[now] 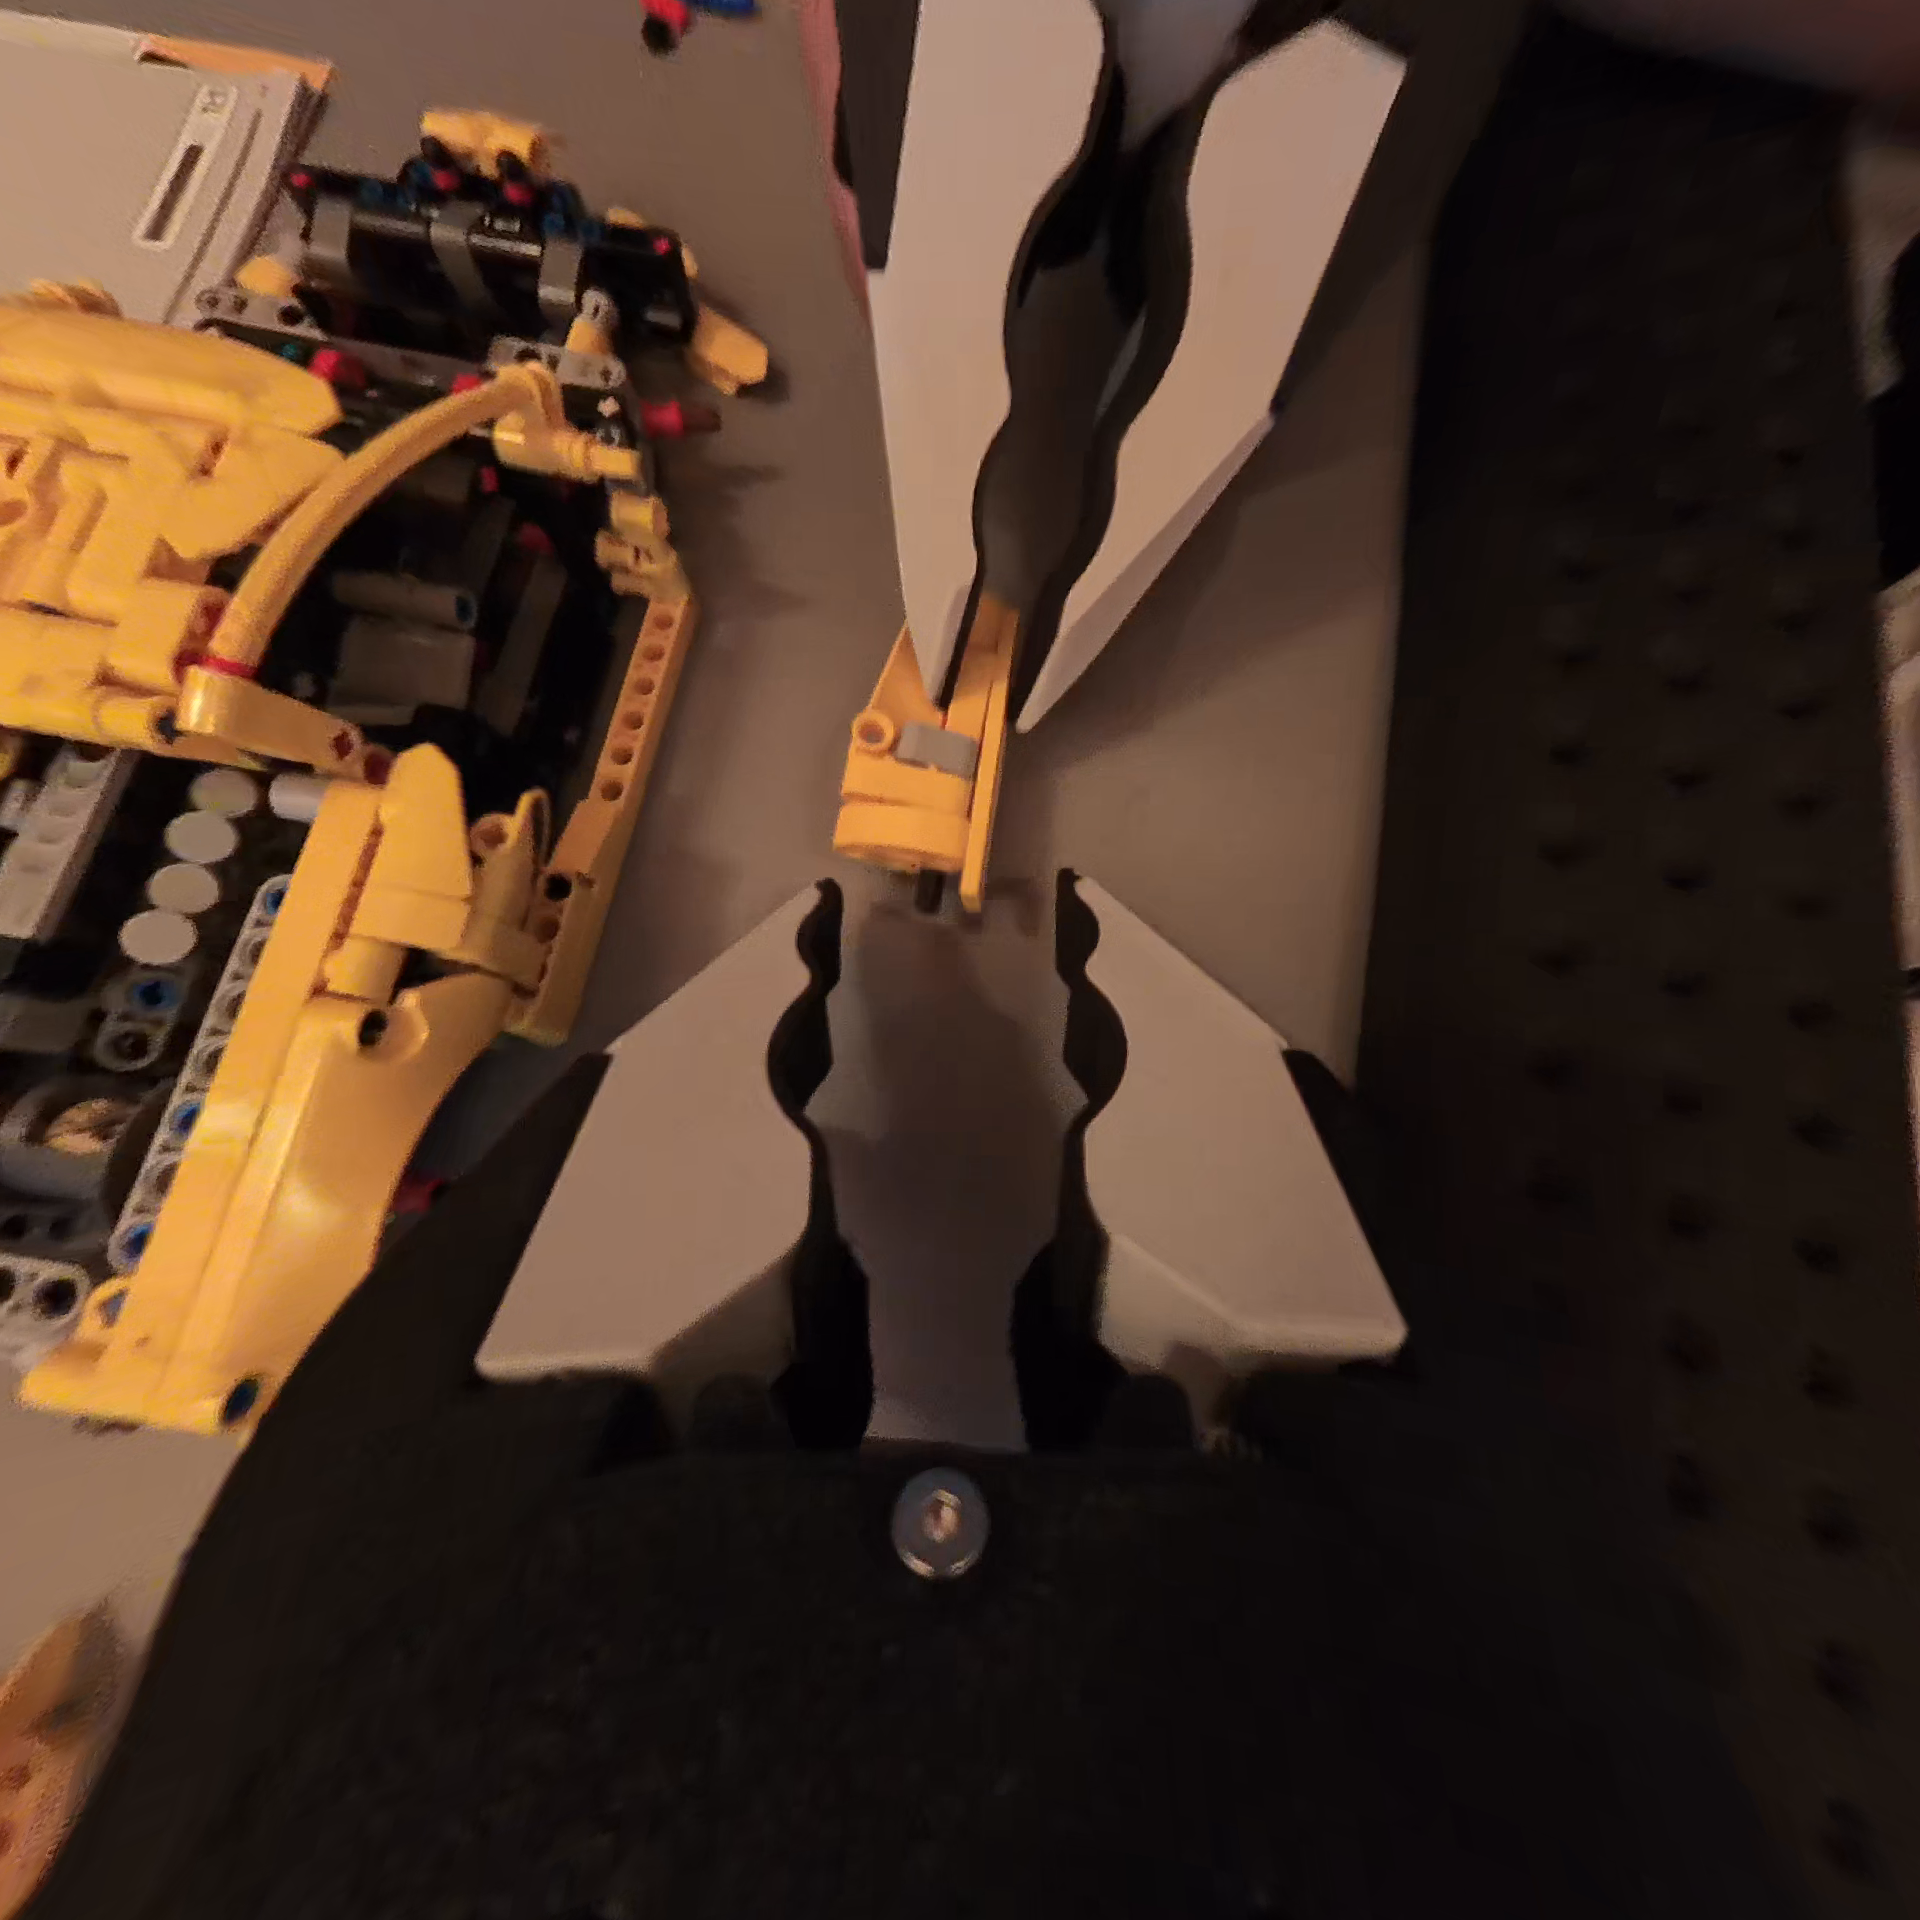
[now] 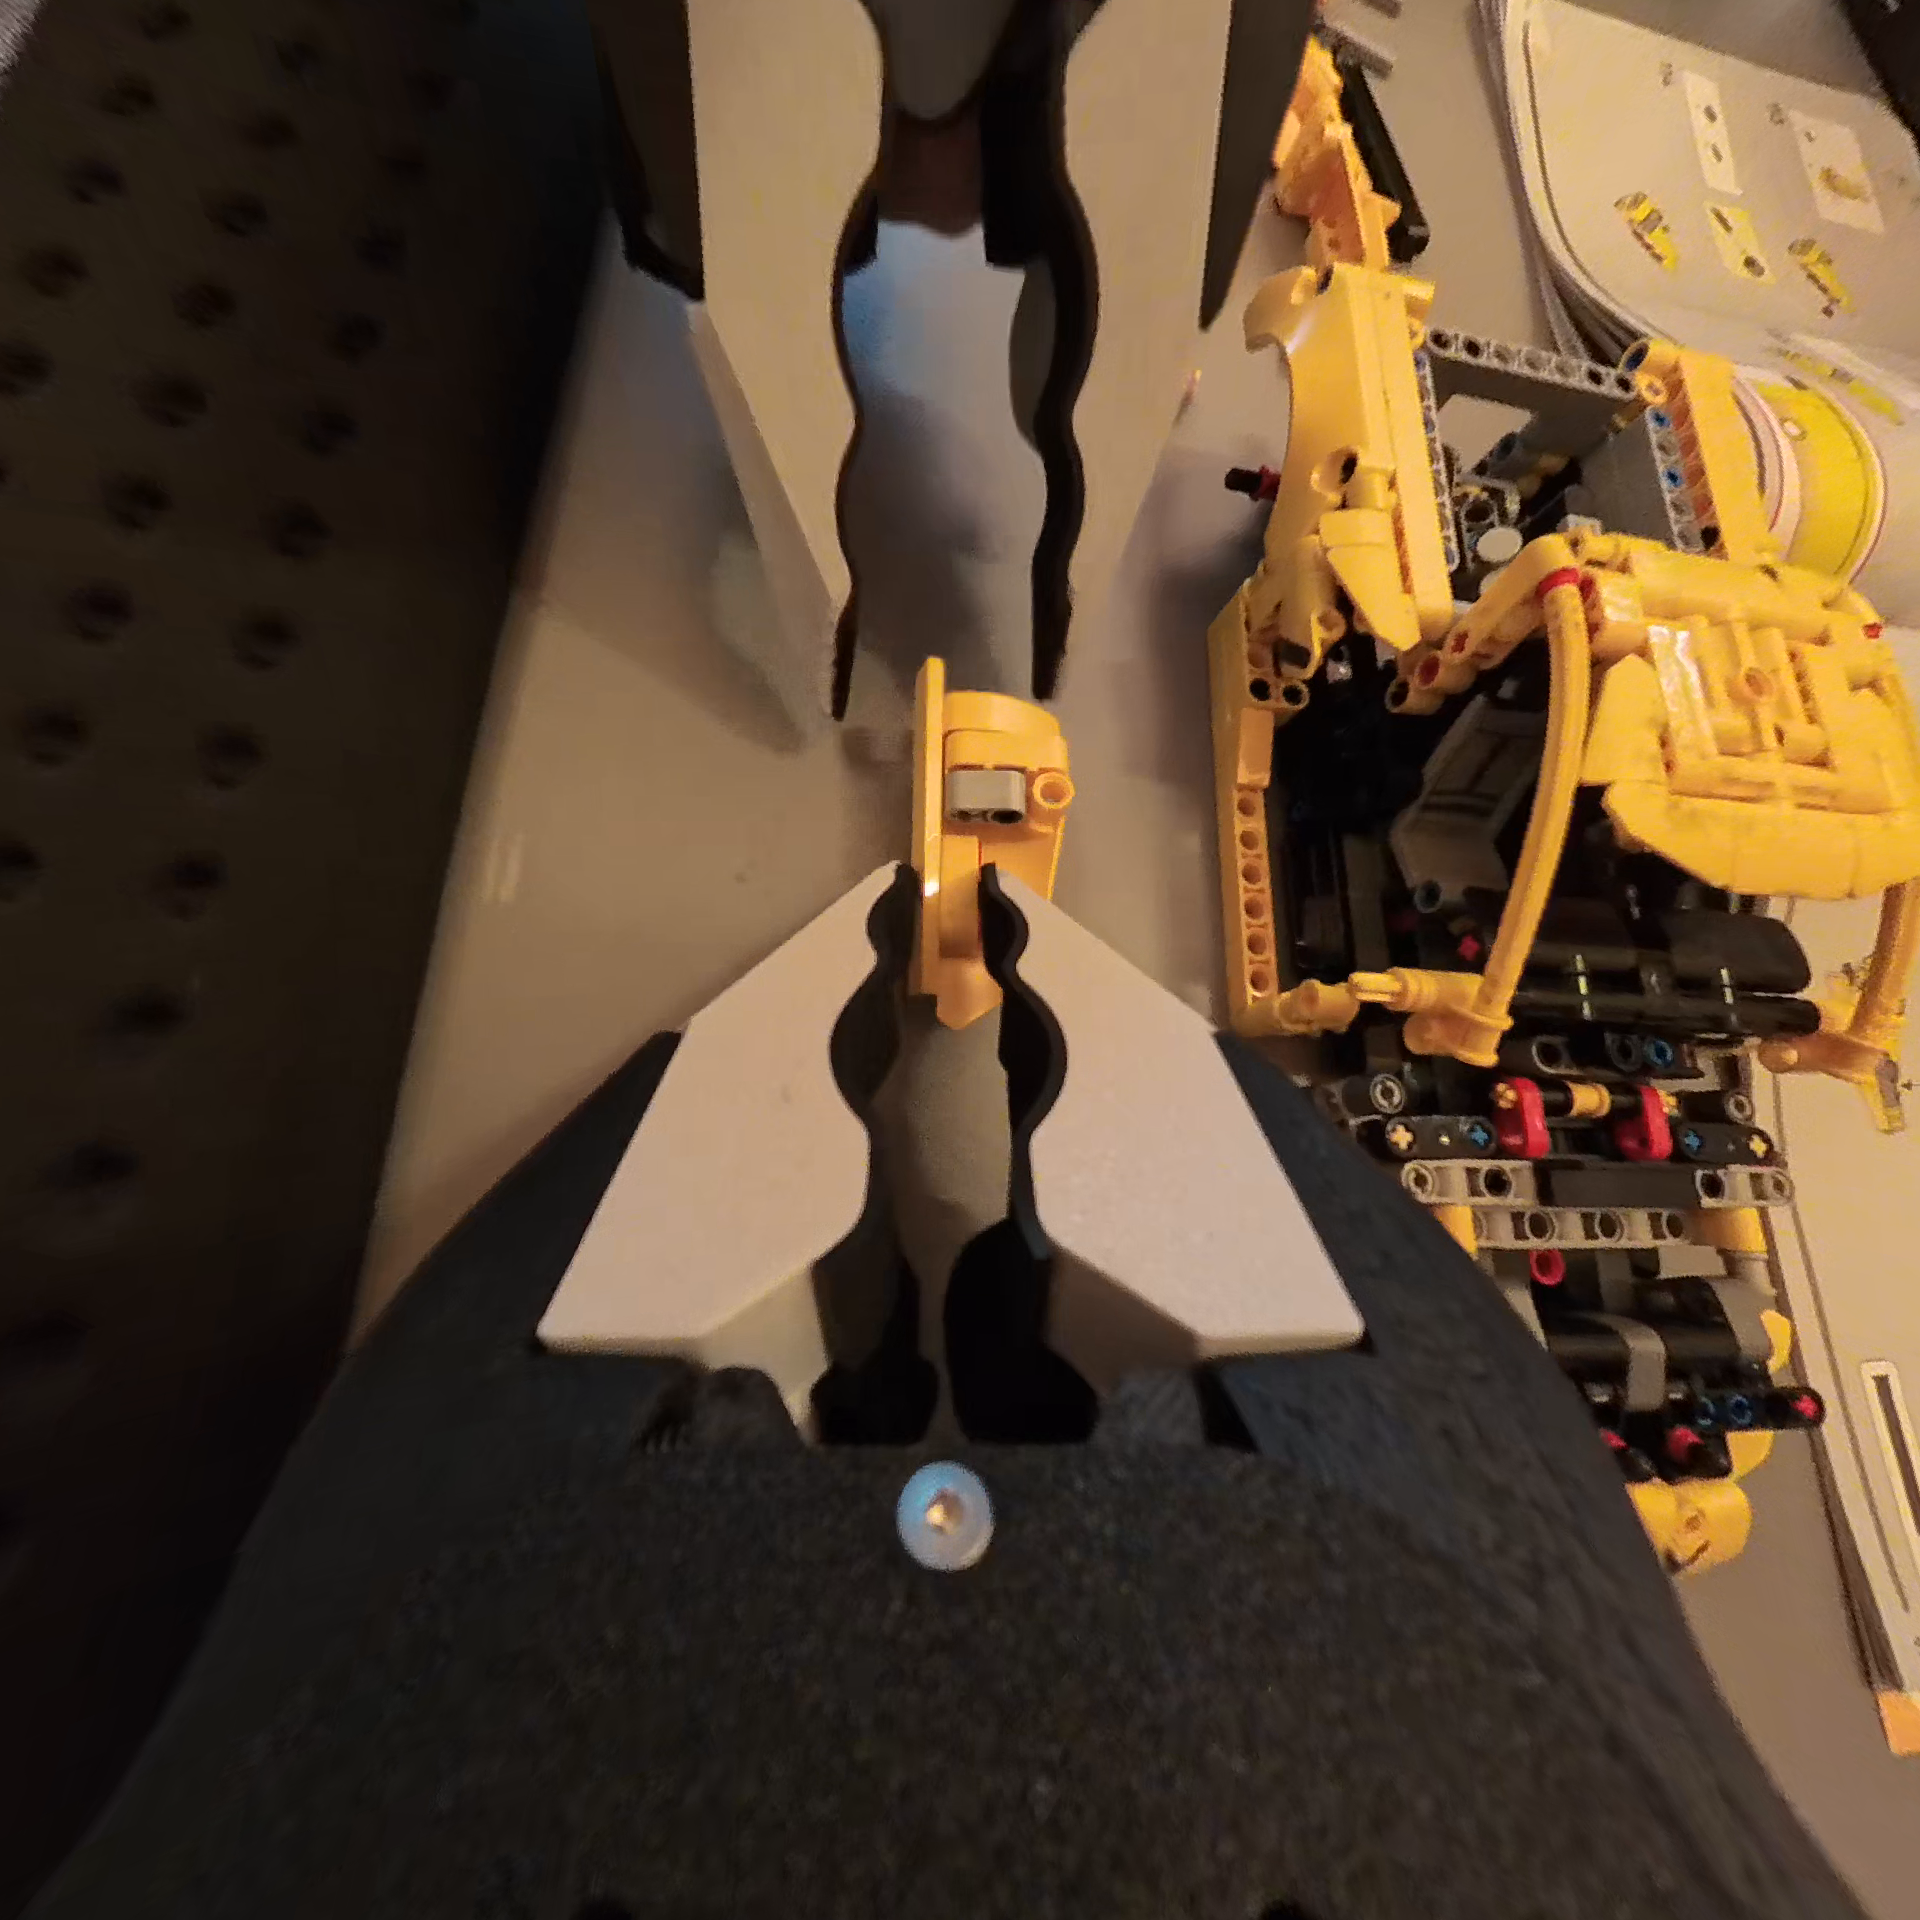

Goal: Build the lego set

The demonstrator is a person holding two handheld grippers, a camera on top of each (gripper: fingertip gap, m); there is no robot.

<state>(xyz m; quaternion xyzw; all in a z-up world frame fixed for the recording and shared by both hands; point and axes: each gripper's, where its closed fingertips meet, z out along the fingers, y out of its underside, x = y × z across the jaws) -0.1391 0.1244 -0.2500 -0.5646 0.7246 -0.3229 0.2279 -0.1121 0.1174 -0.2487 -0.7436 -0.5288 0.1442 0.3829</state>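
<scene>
**Yellow sub-assembly held between two facing grippers beside half-built model**

At far left in the left wrist view, the partly built yellow model (image 1: pixel 343 727) lies on the grey table (image 1: pixel 1195 790), its black and grey beams exposed. To its right, at mid-frame, the left gripper (image 1: pixel 940 894) stands with its fingers spread wide and nothing between them. Just beyond its tips hangs the small yellow sub-assembly (image 1: pixel 920 779), a grey connector (image 1: pixel 938 746) set in its face. The right gripper (image 1: pixel 987 665) reaches in from the opposite side, clamped on the piece's flat yellow panel.

In the right wrist view the dark perforated mat (image 2: pixel 208 623) fills the left, the sub-assembly (image 2: pixel 987 800) sits at centre, and the instruction booklet (image 2: pixel 1714 156) lies far right past the model (image 2: pixel 1507 831). The piece's long axis runs along the line joining the two grippers, so its free end points straight into the open left fingers. The left gripper appears the nearer to close on that end; a handover or a push fit looks likely.
</scene>
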